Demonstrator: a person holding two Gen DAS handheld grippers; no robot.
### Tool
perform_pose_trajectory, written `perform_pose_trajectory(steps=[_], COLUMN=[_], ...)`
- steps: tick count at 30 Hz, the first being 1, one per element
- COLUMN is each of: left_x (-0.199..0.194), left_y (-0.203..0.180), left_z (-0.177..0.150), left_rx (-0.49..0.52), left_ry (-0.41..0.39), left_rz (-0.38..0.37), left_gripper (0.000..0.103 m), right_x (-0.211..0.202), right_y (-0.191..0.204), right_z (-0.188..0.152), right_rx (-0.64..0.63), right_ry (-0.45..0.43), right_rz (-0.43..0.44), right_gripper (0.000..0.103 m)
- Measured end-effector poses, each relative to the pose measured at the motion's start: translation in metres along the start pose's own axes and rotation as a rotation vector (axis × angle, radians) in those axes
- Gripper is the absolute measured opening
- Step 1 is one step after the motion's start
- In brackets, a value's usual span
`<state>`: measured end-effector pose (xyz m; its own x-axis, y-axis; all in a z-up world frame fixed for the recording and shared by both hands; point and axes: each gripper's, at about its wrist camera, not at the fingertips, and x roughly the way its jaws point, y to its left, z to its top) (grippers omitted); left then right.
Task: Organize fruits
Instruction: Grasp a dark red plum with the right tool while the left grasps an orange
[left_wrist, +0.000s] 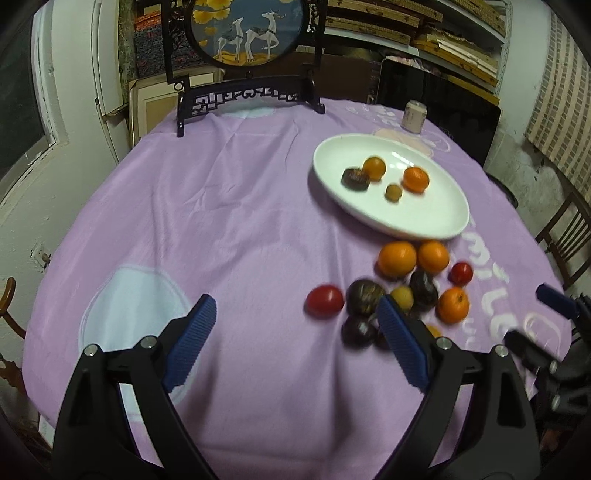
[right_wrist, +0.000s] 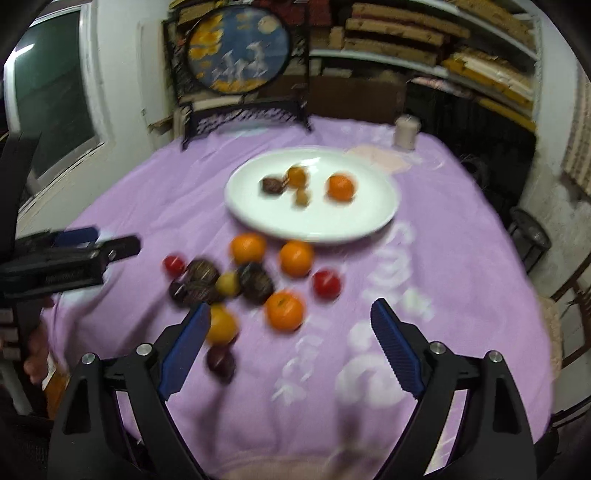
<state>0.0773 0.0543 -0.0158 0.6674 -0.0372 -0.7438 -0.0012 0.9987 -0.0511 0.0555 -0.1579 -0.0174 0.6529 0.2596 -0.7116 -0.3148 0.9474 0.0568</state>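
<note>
A white oval plate (left_wrist: 436, 218) (right_wrist: 354, 221) sits on the purple tablecloth and holds a dark fruit (left_wrist: 355, 179), two orange fruits and a small yellowish one. In front of it lies a loose pile: oranges (left_wrist: 397, 258) (right_wrist: 285, 311), red tomatoes (left_wrist: 324, 301) (right_wrist: 326, 283), dark purple fruits (left_wrist: 364, 295) (right_wrist: 256, 282) and a yellow fruit (right_wrist: 221, 325). My left gripper (left_wrist: 297, 325) is open and empty, low over the cloth left of the pile. My right gripper (right_wrist: 290, 326) is open and empty, just in front of the pile.
A round deer screen on a black stand (left_wrist: 247, 55) stands at the table's far edge. A pale can (left_wrist: 413, 116) stands behind the plate. Wooden chairs (left_wrist: 565, 240) sit at the right. Shelves line the back wall.
</note>
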Motion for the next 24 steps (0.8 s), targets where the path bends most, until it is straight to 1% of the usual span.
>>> perform_pose_trajectory(steps=[2, 4, 5, 6, 8, 10, 11, 13, 15, 19, 20, 22, 24], left_x=[0.002, 0.004, 0.004, 0.004, 0.003, 0.001, 0.000, -0.001, -0.001, 0.001, 0.001, 0.003, 0.004], left_y=[0.001, 0.001, 0.001, 0.002, 0.004, 0.004, 0.003, 0.001, -0.002, -0.014, -0.019, -0.034, -0.049], left_z=[-0.010, -0.018, -0.021, -0.025, -0.028, -0.031, -0.031, -0.032, -0.033, -0.033, -0.034, -0.035, -0.037], left_rx=[0.008, 0.016, 0.019, 0.020, 0.020, 0.025, 0.028, 0.035, 0.043, 0.065, 0.073, 0.103, 0.127], left_ry=[0.018, 0.033, 0.038, 0.044, 0.046, 0.044, 0.044, 0.042, 0.045, 0.057, 0.062, 0.087, 0.108], left_rz=[0.000, -0.001, 0.002, 0.003, -0.001, -0.002, -0.003, -0.005, -0.006, -0.033, -0.050, -0.114, -0.161], left_gripper=[0.091, 0.091, 0.091, 0.091, 0.091, 0.091, 0.091, 0.091, 0.091, 0.091, 0.091, 0.091, 0.091], right_x=[0.008, 0.016, 0.022, 0.028, 0.036, 0.046, 0.050, 0.048, 0.040, 0.027, 0.024, 0.021, 0.018], right_y=[0.013, 0.022, 0.025, 0.028, 0.031, 0.035, 0.037, 0.037, 0.031, 0.004, -0.004, -0.015, -0.026], right_z=[-0.012, -0.017, -0.019, -0.020, -0.023, -0.024, -0.024, -0.023, -0.023, -0.022, -0.023, -0.027, -0.032], right_rx=[-0.018, -0.032, -0.037, -0.038, -0.039, -0.051, -0.065, -0.072, -0.055, 0.018, 0.039, 0.063, 0.085], right_ry=[0.027, 0.056, 0.078, 0.098, 0.117, 0.128, 0.133, 0.127, 0.098, 0.060, 0.055, 0.052, 0.050], right_rz=[0.057, 0.091, 0.106, 0.118, 0.125, 0.117, 0.090, 0.088, 0.080, 0.038, 0.026, 0.017, 0.015], right_gripper=[0.088, 0.070, 0.055, 0.049, 0.047, 0.037, 0.030, 0.028, 0.028, 0.028, 0.028, 0.028, 0.028])
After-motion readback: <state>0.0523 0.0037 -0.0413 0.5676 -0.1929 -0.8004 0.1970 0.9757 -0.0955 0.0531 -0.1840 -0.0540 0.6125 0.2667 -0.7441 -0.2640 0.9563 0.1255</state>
